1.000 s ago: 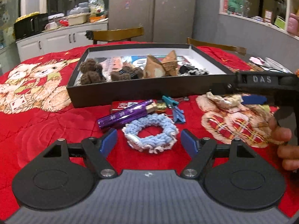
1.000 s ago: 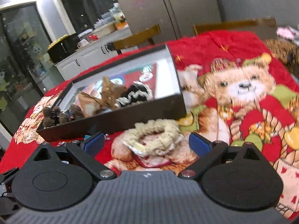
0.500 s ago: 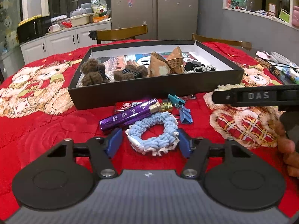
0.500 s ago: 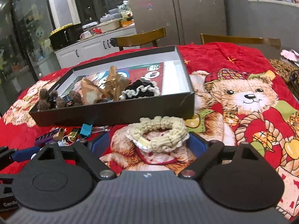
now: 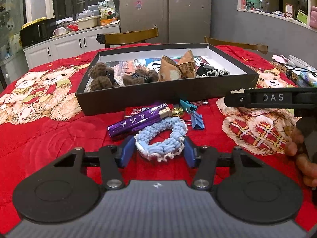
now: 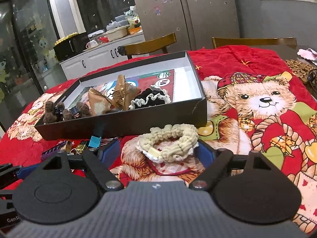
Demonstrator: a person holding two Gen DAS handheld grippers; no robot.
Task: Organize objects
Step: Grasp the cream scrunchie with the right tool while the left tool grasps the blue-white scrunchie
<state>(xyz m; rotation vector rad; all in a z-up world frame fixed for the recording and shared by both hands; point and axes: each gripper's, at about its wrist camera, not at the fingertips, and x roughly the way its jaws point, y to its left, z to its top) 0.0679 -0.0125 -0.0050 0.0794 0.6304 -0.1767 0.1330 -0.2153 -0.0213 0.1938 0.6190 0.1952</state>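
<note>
A light blue knitted scrunchie (image 5: 161, 137) lies on the red bear blanket. My left gripper (image 5: 158, 150) stands around it, its blue pads touching the scrunchie's two sides. A cream knitted scrunchie (image 6: 170, 141) lies on the blanket in the right wrist view; my right gripper (image 6: 158, 151) straddles it, jaws close against its sides. A black shallow box (image 5: 138, 97) behind holds brown crochet clips, paper packets and a black-and-white scrunchie (image 6: 150, 98). The right gripper's body (image 5: 271, 98) shows at the right of the left wrist view.
A purple tube (image 5: 138, 120), blue binder clips (image 5: 193, 115), a brass padlock (image 5: 177, 112) and a red card lie between the blue scrunchie and the box front. Wooden chairs (image 5: 130, 36) stand behind the table. Cables and clutter lie at the far right edge (image 5: 297, 69).
Both grippers have narrowed around their scrunchies: the left pads have closed in on the blue one, the right on the cream one. The right view has steadied and moved a little closer.
</note>
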